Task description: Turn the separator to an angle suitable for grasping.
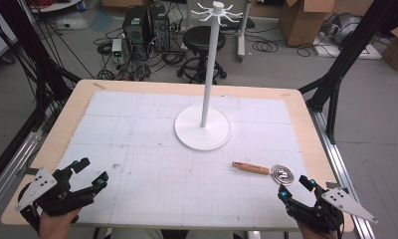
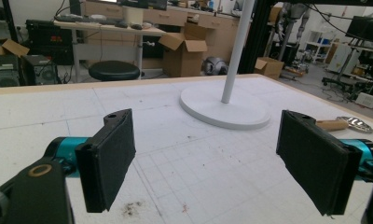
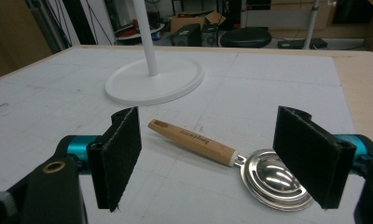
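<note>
Both grippers wide open and empty: the right gripper [image 1: 297,187] hovers just short of the wooden-handled strainer [image 3: 231,158] lying near the stand [image 1: 203,127], and should close squarely across the handle; left gripper [image 1: 90,175] idles apart.

Both handheld grippers are the same build, basically. The left gripper [image 1: 90,179] is a chunky black frame with a pale grey three-cornered plate [image 1: 36,187] bolted on top, dotted with a few small dark holes. The right gripper [image 1: 296,188] has the same kind of plate [image 1: 347,203], longer and pointier-looking. Each of the jaws is a flat black rectangular slab faced with a matte, slightly fuzzy pad [image 2: 111,156], mounted on a shiny teal metal cylinder [image 3: 79,146]. There's a brass-coloured ring [image 2: 40,170] set into the black body low on the left, and a small round hole on top of each slab.
</note>
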The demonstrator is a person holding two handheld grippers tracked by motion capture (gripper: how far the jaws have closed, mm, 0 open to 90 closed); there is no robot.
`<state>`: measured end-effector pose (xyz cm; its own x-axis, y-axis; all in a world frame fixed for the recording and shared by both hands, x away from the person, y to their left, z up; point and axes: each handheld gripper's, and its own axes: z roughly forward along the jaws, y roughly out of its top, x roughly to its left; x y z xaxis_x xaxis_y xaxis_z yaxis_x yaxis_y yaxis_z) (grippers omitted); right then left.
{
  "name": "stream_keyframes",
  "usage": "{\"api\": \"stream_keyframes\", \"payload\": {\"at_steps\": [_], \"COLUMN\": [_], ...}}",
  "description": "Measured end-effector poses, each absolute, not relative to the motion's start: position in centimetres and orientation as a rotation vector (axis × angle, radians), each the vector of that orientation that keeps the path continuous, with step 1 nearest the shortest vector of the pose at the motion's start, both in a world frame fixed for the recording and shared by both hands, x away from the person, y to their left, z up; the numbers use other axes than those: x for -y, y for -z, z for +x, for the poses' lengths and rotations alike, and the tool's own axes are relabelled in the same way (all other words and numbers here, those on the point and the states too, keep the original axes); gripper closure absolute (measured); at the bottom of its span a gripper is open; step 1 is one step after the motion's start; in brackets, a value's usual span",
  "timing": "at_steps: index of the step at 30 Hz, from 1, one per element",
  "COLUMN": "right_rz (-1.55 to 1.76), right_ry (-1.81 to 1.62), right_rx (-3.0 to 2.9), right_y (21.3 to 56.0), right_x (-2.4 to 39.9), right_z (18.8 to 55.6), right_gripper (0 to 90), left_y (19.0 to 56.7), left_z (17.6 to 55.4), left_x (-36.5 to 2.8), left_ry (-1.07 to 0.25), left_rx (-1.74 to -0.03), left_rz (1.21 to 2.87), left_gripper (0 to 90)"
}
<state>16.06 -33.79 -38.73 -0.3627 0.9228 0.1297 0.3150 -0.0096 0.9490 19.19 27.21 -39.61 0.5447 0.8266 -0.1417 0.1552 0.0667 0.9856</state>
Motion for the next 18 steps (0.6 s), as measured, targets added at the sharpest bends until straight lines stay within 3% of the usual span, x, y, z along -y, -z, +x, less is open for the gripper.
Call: {"api": "stream_keyframes", "payload": {"at_steps": [16, 18], "right_rz": [1.271, 1.278], "right_ry": [-1.414, -1.377], "right_rx": [-1.806, -1.811], "right_y": [39.1, 39.2], "right_x": [33.6, 33.9], "right_z": [18.0, 19.0], "right_gripper": [21.4, 32.3], "left_y": [39.9, 40.0], "left_z": [19.2, 19.2], "left_x": [-27.5, -27.5], "left_ry": [-0.613, -0.609], "left_rx": [-0.919, -0.925], "left_rz": [1.452, 1.451], "left_gripper": [19.8, 19.8]}}
